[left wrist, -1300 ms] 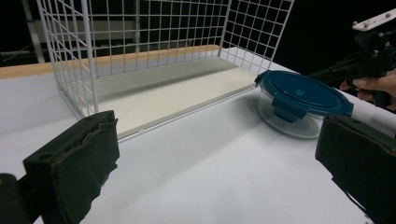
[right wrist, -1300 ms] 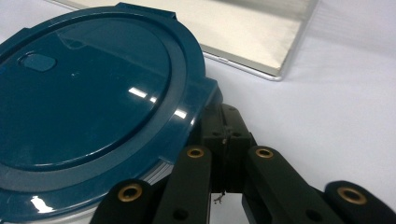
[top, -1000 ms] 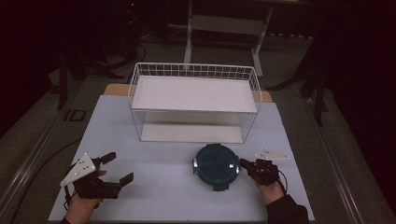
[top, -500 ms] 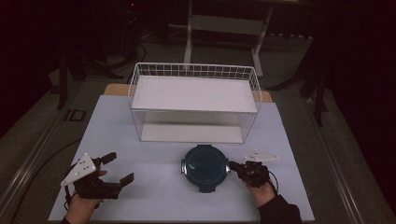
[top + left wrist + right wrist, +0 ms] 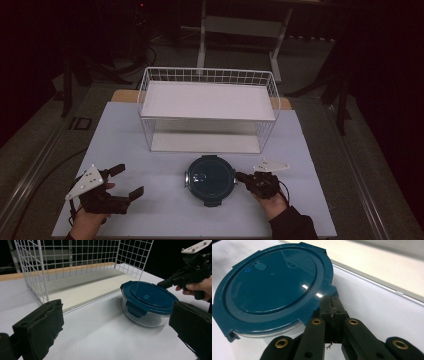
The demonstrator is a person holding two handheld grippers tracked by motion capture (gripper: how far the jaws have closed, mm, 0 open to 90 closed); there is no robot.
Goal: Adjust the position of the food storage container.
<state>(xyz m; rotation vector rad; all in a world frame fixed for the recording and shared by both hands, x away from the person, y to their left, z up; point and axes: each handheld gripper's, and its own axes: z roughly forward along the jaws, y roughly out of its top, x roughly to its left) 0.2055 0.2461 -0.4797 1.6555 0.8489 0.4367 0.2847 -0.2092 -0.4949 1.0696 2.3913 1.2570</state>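
Note:
A round clear container with a dark blue lid (image 5: 210,179) (image 5: 147,298) (image 5: 274,282) stands on the white table in front of the wire basket. My right gripper (image 5: 241,176) (image 5: 332,302) is shut with nothing between its jaws, and its tips touch the right rim of the lid. The same gripper (image 5: 162,284) is seen at the lid's far edge in the left gripper view. My left gripper (image 5: 129,180) (image 5: 115,327) is open near the table's front left, well apart from the container, which sits ahead between its wide jaws.
A white wire basket (image 5: 207,118) (image 5: 75,260) with a flat white base (image 5: 387,265) stands behind the container at mid-table. The table's front edge runs just below both hands. Dark floor and stand legs lie beyond the table.
The container has slid leftwards across the table, with my shut right gripper following against its right side. My left gripper has stayed put.

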